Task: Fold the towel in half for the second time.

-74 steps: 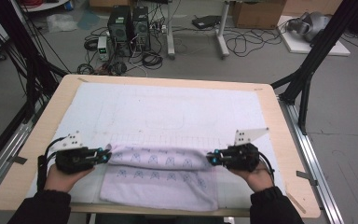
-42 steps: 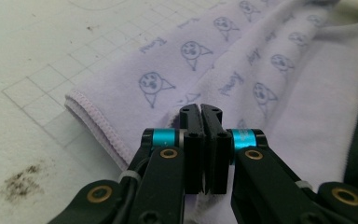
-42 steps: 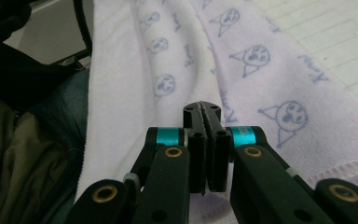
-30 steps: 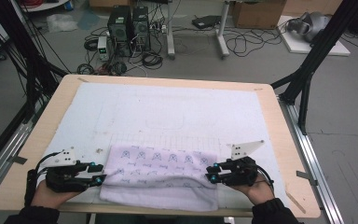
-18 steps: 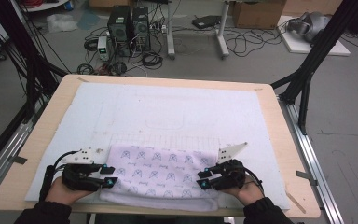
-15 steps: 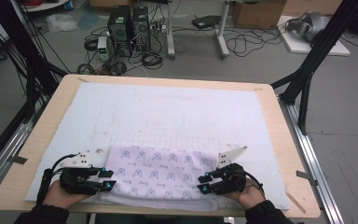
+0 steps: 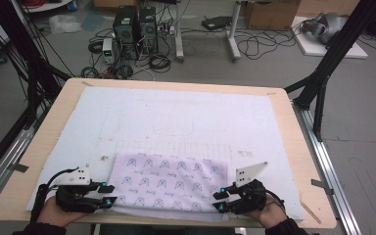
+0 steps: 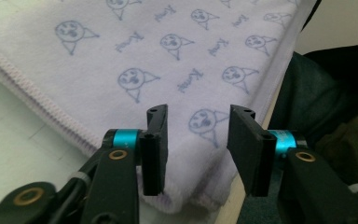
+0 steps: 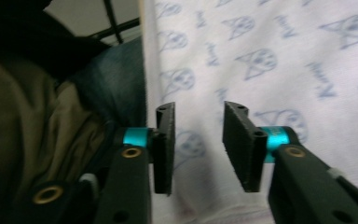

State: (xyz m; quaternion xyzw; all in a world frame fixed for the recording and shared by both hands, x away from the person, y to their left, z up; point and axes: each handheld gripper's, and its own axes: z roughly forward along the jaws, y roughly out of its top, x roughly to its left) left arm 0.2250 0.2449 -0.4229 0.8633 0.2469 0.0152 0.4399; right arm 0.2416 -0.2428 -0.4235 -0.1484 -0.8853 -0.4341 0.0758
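We see a big wooden worktop (image 7: 54, 127) with a white mat (image 7: 186, 117) lying on it. The mat covers most of the worktop.

On the mat lies a pale purple towel (image 7: 166, 183) with little blue cat faces. It is folded. We use this towel as our landmark. It sits at the near edge of the mat, close to the person, and its near edge hangs a little over the edge of the worktop.

At the left end of the towel is the left gripper (image 7: 108, 194), held in a hand. Its tips are right at the near left corner of the towel. In the left gripper view, its two black fingers (image 8: 156, 149) stand spread apart, with the soft corner of the towel (image 8: 177, 84) in the gap and behind it. We cannot see them press on the cloth. These fingers have just been opening a bit.

At the right end of the towel is the right gripper (image 7: 220, 199), held in the other hand. Its tips are at the near right corner of the towel. In the right gripper view, its fingers (image 9: 242, 144) are spread too, and the towel (image 9: 284, 60) lies between and behind them. They do not pinch it. They have also just been opening.

Beyond the far side of the towel, the mat has faint drawn lines (image 7: 174, 128).
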